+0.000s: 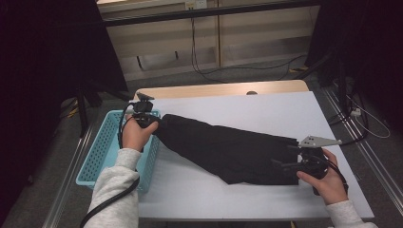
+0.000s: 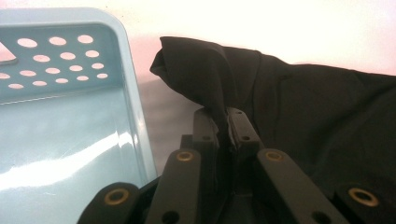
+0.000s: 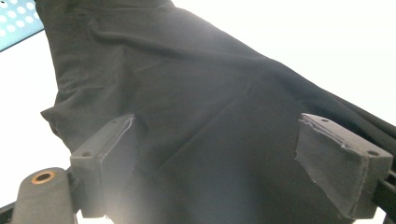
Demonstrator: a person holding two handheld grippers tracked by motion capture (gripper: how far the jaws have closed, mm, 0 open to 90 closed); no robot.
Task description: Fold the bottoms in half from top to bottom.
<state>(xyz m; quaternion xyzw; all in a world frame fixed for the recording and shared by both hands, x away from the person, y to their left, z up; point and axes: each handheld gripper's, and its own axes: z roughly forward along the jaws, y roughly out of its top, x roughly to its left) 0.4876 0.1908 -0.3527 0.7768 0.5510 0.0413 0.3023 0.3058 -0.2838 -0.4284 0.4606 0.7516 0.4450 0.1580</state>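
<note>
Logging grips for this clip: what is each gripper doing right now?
Left gripper: closed, pinching the black garment beside the blue basket.
Right gripper: open, jaws wide over the garment's other end.

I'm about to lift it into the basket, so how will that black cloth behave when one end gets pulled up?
Probably floppy: the black cloth bunches where the left gripper pinches it. It likely drapes and drags rather than lifting whole, since most lies flat on the table. It looks light and unlikely to slip.

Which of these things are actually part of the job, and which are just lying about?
In the job:
- black garment, stretched across the table
- left hand-held gripper, shut on one end of it
- right hand-held gripper, open over the other end
- light blue basket

Lying about:
- floor cables
- black stand
</note>
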